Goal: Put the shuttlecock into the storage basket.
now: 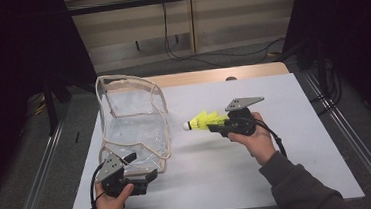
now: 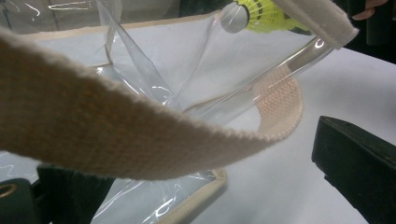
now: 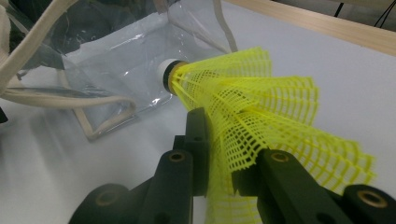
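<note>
Up close, right hand-held gripper (image 3: 224, 154) pinches shuttlecock (image 3: 261, 112) skirt; left hand-held gripper (image 2: 205, 186) spread around bag strap (image 2: 116, 135)

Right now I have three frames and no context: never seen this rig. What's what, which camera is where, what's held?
No robot: a person holds a two-jaw hand gripper in each hand. The high view looks down on a white table. Each other view rides on one gripper and looks along its black jaws. The right gripper is shut on a yellow shuttlecock, its white tip toward a clear plastic bag. The left gripper is at the bag's near edge, where a beige strap crosses its view; whether it grips anything I cannot tell.
</note>
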`<act>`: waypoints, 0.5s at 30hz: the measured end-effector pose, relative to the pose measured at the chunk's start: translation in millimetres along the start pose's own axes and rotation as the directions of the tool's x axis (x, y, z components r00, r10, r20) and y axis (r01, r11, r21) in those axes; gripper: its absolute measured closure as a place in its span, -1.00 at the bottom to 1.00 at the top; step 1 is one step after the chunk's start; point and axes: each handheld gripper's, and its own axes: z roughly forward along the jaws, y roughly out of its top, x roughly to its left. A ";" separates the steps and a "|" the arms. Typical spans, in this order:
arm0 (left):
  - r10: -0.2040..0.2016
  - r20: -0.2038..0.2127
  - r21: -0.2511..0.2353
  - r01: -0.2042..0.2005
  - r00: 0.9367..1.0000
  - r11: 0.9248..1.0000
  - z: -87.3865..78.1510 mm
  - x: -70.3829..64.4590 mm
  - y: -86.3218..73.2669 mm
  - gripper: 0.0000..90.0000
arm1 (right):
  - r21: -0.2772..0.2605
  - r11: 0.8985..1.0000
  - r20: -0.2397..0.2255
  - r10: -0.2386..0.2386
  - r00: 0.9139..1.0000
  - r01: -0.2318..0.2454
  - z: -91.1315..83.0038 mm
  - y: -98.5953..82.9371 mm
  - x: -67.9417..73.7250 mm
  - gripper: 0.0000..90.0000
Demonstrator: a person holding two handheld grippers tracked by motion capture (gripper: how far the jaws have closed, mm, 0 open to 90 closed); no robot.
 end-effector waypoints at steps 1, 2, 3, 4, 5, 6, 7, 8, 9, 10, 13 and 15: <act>0.000 0.000 0.000 0.000 1.000 1.000 0.0 -0.2 0.0 -0.94 | 0.001 1.000 -0.003 -0.003 1.000 0.003 -0.5 1.5 0.3 0.76; 0.000 0.000 0.000 0.000 1.000 1.000 -0.2 -0.2 -0.2 -0.94 | 0.000 1.000 -0.003 -0.007 1.000 0.007 -0.9 3.1 0.9 0.76; 0.001 -0.001 0.000 -0.001 1.000 1.000 -0.5 -0.2 -0.2 -0.94 | 0.002 1.000 -0.001 -0.019 1.000 0.019 -1.3 5.1 1.5 0.76; -0.001 -0.001 -0.001 0.001 1.000 1.000 -0.6 -0.3 -0.2 -0.94 | 0.004 1.000 -0.003 -0.021 1.000 0.021 -1.7 6.7 2.3 0.76; -0.003 -0.001 -0.002 0.003 1.000 1.000 -0.7 -0.4 -0.3 -0.93 | 0.003 1.000 -0.006 -0.023 1.000 0.024 -1.7 8.1 2.8 0.76; -0.003 -0.001 -0.001 0.003 1.000 1.000 -0.8 -0.6 -0.4 -0.93 | 0.005 1.000 -0.009 -0.023 1.000 0.023 -1.8 9.5 3.3 0.76; 0.000 0.000 0.000 0.000 1.000 1.000 -1.0 -0.5 -0.4 -0.93 | 0.003 1.000 -0.013 -0.021 1.000 0.021 -1.6 10.5 3.9 0.76; -0.005 0.001 -0.003 0.005 1.000 1.000 -1.0 -0.6 -0.4 -0.93 | 0.006 1.000 -0.012 -0.030 0.999 0.030 -1.7 12.2 4.5 0.76; -0.006 0.001 -0.004 0.006 1.000 1.000 -1.0 -0.5 -0.4 -0.93 | 0.006 0.999 -0.010 -0.033 0.999 0.033 -1.8 13.4 4.8 0.76; -0.004 0.000 -0.004 0.004 1.000 1.000 -1.1 -0.6 -0.3 -0.93 | 0.004 1.000 -0.012 -0.031 0.999 0.031 -1.9 14.2 4.9 0.76; -0.005 0.003 -0.005 0.005 1.000 1.000 -1.3 0.0 -0.4 -0.93 | 0.002 1.000 -0.013 -0.026 1.000 0.026 -2.9 17.6 4.2 0.76; -0.005 0.004 -0.005 0.005 1.000 1.000 -1.2 0.0 -0.5 -0.93 | 0.003 1.000 -0.010 -0.028 1.000 0.028 -4.3 19.3 4.5 0.76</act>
